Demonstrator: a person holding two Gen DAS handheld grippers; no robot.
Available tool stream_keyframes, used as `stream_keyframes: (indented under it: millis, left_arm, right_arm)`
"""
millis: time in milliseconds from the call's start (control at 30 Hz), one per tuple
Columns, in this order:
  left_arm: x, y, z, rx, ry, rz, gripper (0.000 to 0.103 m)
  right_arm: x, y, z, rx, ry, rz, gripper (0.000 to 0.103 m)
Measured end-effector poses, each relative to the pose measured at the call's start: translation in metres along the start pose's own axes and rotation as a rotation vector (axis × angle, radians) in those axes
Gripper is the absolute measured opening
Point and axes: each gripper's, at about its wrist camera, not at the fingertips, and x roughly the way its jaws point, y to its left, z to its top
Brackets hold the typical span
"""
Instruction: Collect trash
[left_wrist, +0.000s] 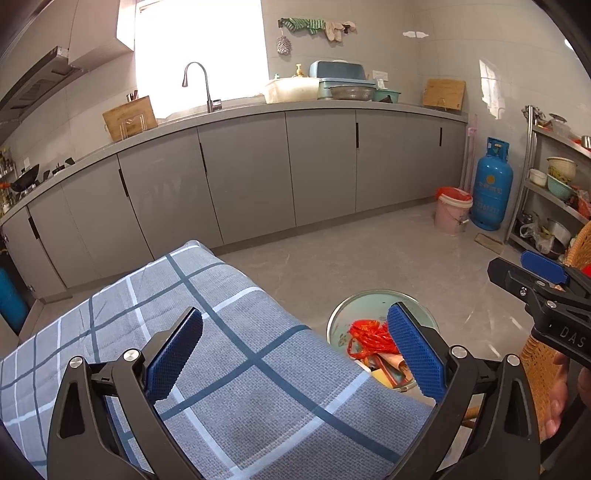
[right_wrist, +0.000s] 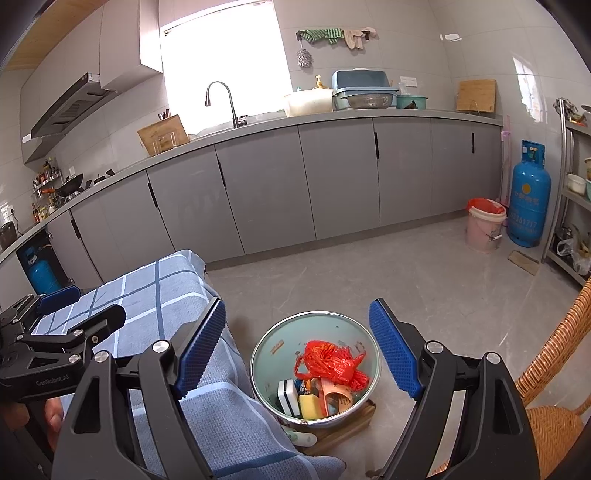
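**Reader:** Where is the trash?

**Me:** In a round bin with a shiny metal rim and pale green inner wall. It stands on the grey floor, just beside the near corner of the cloth-covered table. On top lies a crumpled red plastic bag; under it are a yellow sponge, a small white-and-dark block and a curved peach-coloured piece. The bin seems to rest on a flat wooden board.

**Reader:** And your tools?

**Me:** My right gripper tilts downward over the bin, its ridged blue pads spread wide, nothing between them. My left gripper tilts down over the table edge, also spread and empty. My fingers show at that view's right edge.

**Reader:** What surrounds it?

**Me:** The tablecloth is woven, grey-blue, with dark and white crossing lines. A wicker chair stands to the right of the bin. Across the floor runs a curved line of smooth grey cabinets with a faucet, and near the far right corner a pink bucket beside a blue gas cylinder.
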Motion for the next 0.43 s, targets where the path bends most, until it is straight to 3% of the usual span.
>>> stream_keyframes:
  millis: [433]
  left_arm:
    - [-0.0072, 0.0039, -0.0001, 0.000, -0.016, -0.017, 0.099]
  right_arm:
    - [-0.0032, -0.0063, -0.0083, 0.003, 0.002, -0.026, 0.083]
